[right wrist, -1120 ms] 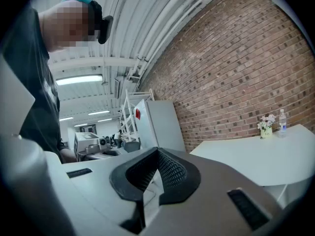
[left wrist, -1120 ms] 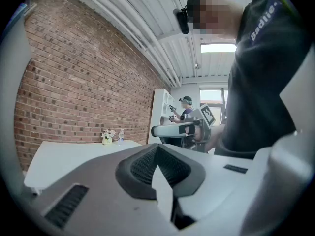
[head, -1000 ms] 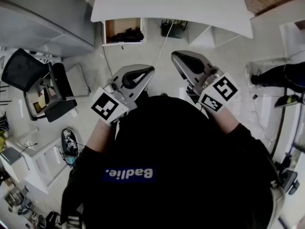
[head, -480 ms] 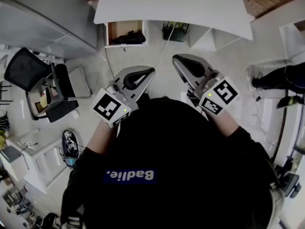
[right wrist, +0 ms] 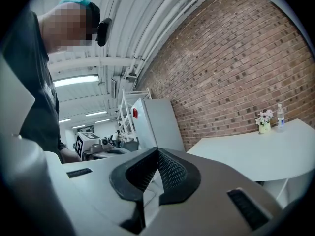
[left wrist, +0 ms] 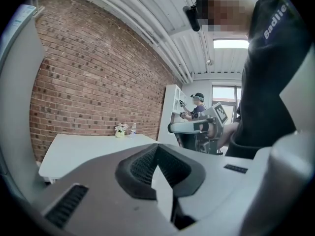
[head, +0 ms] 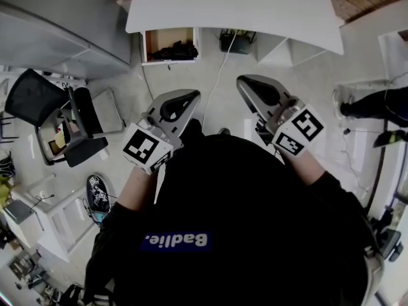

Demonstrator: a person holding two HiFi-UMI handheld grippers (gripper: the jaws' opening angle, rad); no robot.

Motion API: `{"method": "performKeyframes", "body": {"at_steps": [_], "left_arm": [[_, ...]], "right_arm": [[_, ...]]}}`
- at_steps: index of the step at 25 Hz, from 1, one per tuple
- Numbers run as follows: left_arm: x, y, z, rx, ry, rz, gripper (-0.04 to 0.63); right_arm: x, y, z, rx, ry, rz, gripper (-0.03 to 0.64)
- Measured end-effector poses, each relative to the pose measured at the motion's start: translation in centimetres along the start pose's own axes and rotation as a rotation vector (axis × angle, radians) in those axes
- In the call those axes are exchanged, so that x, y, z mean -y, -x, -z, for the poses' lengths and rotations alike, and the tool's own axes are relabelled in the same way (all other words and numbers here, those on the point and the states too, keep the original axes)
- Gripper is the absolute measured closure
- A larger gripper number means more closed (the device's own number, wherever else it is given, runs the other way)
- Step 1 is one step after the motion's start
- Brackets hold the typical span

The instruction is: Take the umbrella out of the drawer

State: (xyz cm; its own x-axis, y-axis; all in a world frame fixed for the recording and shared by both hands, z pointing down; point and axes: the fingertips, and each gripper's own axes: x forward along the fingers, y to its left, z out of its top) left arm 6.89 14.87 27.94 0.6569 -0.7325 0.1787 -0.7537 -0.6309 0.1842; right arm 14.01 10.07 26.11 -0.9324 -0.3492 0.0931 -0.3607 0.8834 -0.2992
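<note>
Under the white table [head: 229, 8], a drawer [head: 168, 44] stands open; a dark bundle, probably the umbrella [head: 173, 50], lies inside it. Both grippers are held in front of the person's chest, well short of the drawer. My left gripper [head: 191, 95] points toward the drawer with its jaws shut and nothing between them. My right gripper [head: 243, 80] is also shut and empty, pointing toward the table's underside. In the left gripper view the left gripper [left wrist: 156, 147] has its black pads meeting, and in the right gripper view the right gripper [right wrist: 157, 152] shows the same. The drawer is hidden in both gripper views.
A black office chair [head: 38, 97] stands at the left beside a grey cabinet [head: 57, 24]. A black box [head: 233, 41] with a white cable [head: 213, 81] sits under the table. Another person [head: 376, 101] stands at the far right. A small flower vase [right wrist: 265, 122] is on the tabletop.
My left gripper has shifted a little down and to the left in the head view, staying shut. The right gripper has hardly moved.
</note>
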Motion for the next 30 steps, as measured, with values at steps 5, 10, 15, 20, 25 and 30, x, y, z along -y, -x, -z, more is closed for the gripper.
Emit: {"method": "performKeyframes", "body": {"at_steps": [5, 10, 15, 20, 25, 30], "left_arm": [[-5.6, -0.5, 0.5, -0.020, -0.018, -0.003, 0.594], [-12.2, -1.1, 2.0, -0.088, -0.089, -0.003, 0.594], [-19.0, -1.3, 6.2, -0.224, -0.166, -0.006, 0.592], [-24.9, -1.2, 11.8, -0.362, -0.211, 0.027, 0.578], [-27.7, -2.0, 14.8, -0.422, -0.218, 0.055, 0.531], [-28.7, -4.1, 18.2, -0.488, -0.248, 0.106, 0.503]], "right_arm": [[1.6, -3.9, -0.7, -0.023, -0.006, 0.040, 0.591], [3.4, -8.8, -1.4, -0.040, -0.017, 0.070, 0.591], [4.9, -13.2, -1.2, -0.062, -0.043, 0.125, 0.591], [6.2, -16.6, -0.7, -0.066, -0.059, 0.180, 0.591], [6.9, -17.9, -0.5, -0.087, -0.076, 0.197, 0.591], [8.6, -18.4, 0.1, -0.102, -0.099, 0.202, 0.591]]}}
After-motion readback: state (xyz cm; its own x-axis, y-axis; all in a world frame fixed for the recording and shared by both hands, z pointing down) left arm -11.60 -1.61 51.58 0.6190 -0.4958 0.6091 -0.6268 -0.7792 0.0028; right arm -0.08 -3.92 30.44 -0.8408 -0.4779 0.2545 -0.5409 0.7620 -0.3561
